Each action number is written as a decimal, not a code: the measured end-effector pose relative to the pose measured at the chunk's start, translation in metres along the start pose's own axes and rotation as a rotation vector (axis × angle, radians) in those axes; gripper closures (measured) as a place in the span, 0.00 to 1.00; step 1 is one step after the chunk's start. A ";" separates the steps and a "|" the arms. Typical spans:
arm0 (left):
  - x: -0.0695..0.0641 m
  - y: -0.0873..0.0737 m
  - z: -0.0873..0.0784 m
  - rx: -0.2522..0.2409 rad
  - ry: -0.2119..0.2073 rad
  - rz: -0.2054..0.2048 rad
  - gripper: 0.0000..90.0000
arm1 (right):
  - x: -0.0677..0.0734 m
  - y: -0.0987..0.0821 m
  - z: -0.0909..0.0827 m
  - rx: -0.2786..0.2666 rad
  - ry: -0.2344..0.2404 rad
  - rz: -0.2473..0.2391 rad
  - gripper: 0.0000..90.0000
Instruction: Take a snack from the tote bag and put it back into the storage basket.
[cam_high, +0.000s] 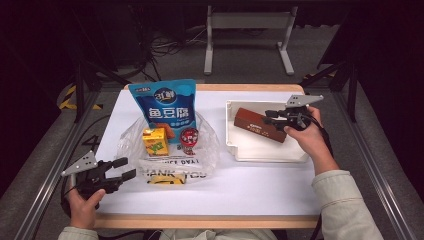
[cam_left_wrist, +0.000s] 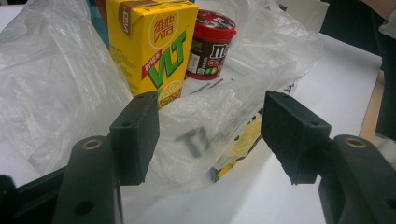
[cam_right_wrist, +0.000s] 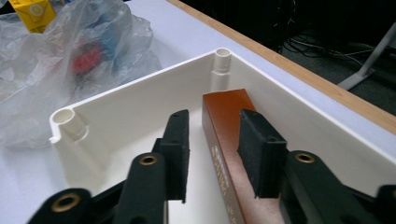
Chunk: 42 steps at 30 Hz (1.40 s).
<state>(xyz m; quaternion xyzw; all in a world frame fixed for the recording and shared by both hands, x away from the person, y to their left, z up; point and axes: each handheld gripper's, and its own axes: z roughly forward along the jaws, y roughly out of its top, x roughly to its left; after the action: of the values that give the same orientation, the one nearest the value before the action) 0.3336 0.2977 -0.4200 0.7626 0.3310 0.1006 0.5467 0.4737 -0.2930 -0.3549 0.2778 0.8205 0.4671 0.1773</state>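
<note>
Right gripper view looks along the right gripper (cam_right_wrist: 212, 154), whose jaws are partly closed with the brown box (cam_right_wrist: 229, 140) between them; 1 pad lies over the box's top face and the other sits just beside its side, so I cannot tell whether they press on it. That box lies inside the white tray (cam_right_wrist: 140, 100), near the far wall. High view shows the same tray (cam_high: 240, 150) on the table's right half. The left gripper (cam_left_wrist: 210, 135) stands wide open, holding nothing, facing the clear plastic bag (cam_left_wrist: 56, 88). Inside the bag stand 1 yellow drink carton (cam_left_wrist: 154, 46), 1 red-lidded candy tub (cam_left_wrist: 210, 44) and 1 blue snack pouch (cam_high: 164, 107).
</note>
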 end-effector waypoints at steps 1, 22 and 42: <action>0.000 0.000 0.000 0.000 0.000 0.000 0.42 | 0.001 -0.002 0.000 0.004 -0.002 0.001 0.78; -0.001 -0.002 -0.004 -0.007 0.013 -0.002 0.42 | 0.004 -0.028 0.015 0.107 -0.072 0.119 1.00; -0.001 -0.002 -0.003 -0.005 0.010 -0.002 0.42 | -0.002 -0.031 0.027 0.221 -0.131 0.133 1.00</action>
<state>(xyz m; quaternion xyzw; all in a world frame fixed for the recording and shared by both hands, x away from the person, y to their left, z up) 0.3306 0.2997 -0.4201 0.7602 0.3343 0.1049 0.5471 0.4812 -0.2893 -0.3951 0.3791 0.8333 0.3656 0.1677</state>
